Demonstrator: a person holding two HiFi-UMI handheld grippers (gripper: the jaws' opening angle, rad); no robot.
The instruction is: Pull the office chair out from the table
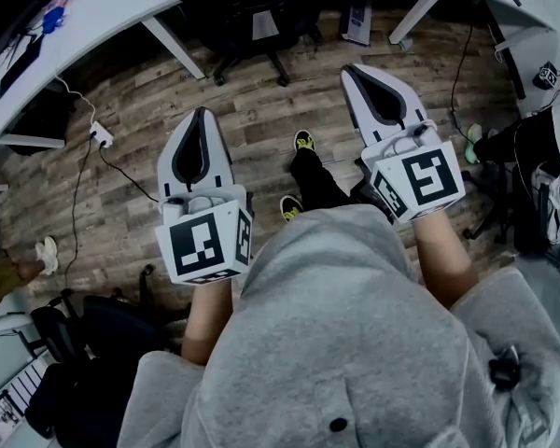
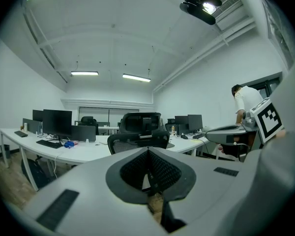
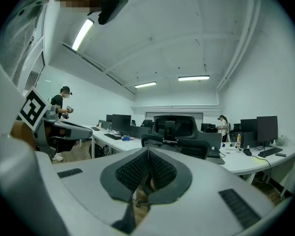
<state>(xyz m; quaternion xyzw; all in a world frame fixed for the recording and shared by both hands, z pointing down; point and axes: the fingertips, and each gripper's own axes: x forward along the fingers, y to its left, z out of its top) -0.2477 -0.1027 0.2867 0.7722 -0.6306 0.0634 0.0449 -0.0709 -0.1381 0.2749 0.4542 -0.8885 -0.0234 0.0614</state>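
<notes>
1. Left gripper [image 1: 201,116]: jaws shut together, nothing between them; held out over the wooden floor [image 1: 261,110], tip towards the office chair [image 1: 252,12]
2. Right gripper [image 1: 353,71]: jaws likewise shut and empty; held beside the left gripper, its tip a little nearer the chair
3. Office chair: black, mesh back with headrest, tucked in against the white worktop [image 1: 103,7]; straight ahead of both grippers and well apart from them, castor base on the floor
4. Worktop: white, curved edge, carrying dark monitors [image 2: 56,121]
5. Floor items: white power strip [image 1: 101,136] with trailing cable at left; wearer's yellow-and-black shoes [image 1: 303,141] between the grippers
6. Second person [image 2: 245,102]: standing, white top, at the right of the left gripper view
</notes>
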